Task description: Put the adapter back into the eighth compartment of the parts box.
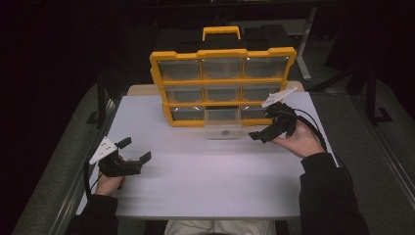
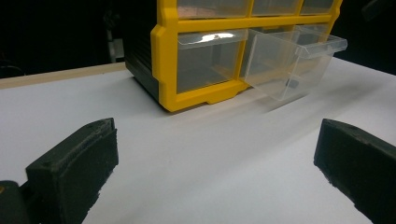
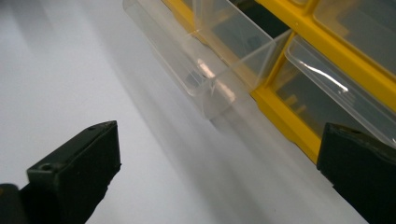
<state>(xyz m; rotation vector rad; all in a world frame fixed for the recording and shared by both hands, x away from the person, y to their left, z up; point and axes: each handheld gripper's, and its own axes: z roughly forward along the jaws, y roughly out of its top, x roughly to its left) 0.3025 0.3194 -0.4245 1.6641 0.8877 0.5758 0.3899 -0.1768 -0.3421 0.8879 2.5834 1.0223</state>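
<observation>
In the high view, the yellow-framed organiser cabinet with 9 clear plastic drawers (image 1: 222,85) stood upright at the far side of the white table (image 1: 205,181). Its bottom-middle clear drawer (image 1: 223,127) was pulled out toward me, and a small dark part (image 1: 225,132) lay on its floor. My right claw (image 1: 259,135) hung just right of that drawer's front, jaws spread and empty. My left claw (image 1: 134,150) hovered near the left edge of the table, well apart from the cabinet, also spread wide with nothing in it. I judged the step in hand to be the drawer work: it was open, and the next move called for bringing my right claw over the rim, either to pick out the small part or to push the drawer home, squarely so it would not jam.

The left gripper view looked along my 2 black jaws at the cabinet's near left corner and gave the drawer's side profile: it tilted slightly downward at the front, which the high view did not tell.

The right gripper view, turned with my hand, showed the drawer from close by, with its clear wall and the dark slot behind it, though the part was only a blur there.
</observation>
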